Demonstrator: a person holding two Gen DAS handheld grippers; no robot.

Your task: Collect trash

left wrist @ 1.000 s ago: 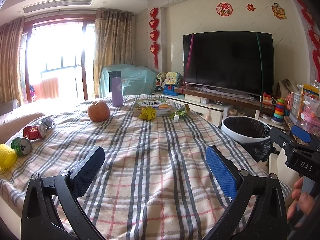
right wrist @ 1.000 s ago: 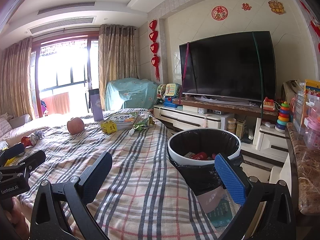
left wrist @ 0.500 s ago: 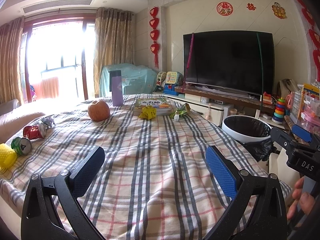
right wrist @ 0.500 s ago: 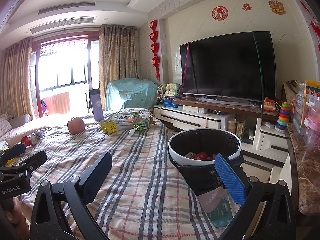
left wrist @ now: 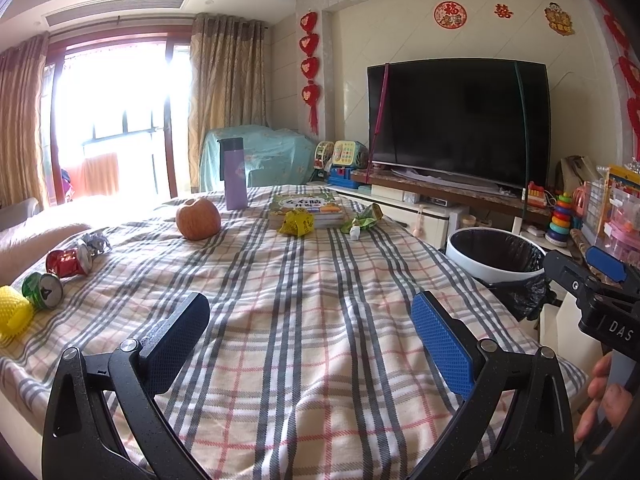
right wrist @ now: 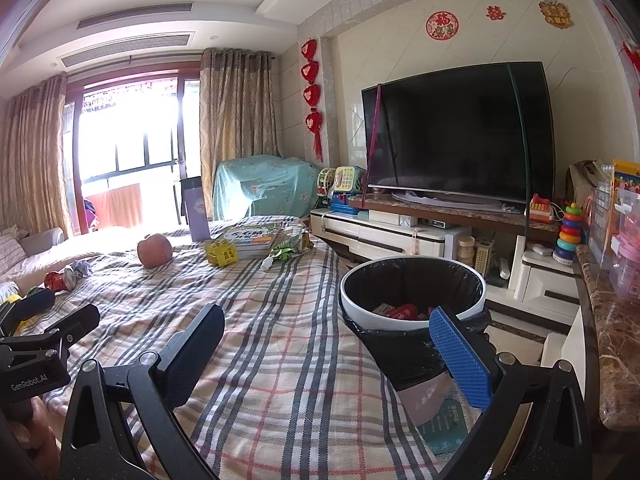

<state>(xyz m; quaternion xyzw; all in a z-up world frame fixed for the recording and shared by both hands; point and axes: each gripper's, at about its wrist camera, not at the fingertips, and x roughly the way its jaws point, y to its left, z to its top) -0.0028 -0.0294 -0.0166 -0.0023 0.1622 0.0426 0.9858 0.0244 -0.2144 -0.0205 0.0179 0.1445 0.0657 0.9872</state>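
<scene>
A white trash bin with a black liner stands right of the checked table and holds red and white scraps. It also shows in the left wrist view. A yellow wrapper and a green wrapper lie at the far end. A red can, a green can, crumpled foil and yellow foam netting lie at the left edge. My left gripper is open and empty over the near table. My right gripper is open and empty by the bin.
An apple, a purple bottle and a stack of books sit at the far end. A TV on a low cabinet and toy shelves stand beyond the bin. A marble counter runs along the right.
</scene>
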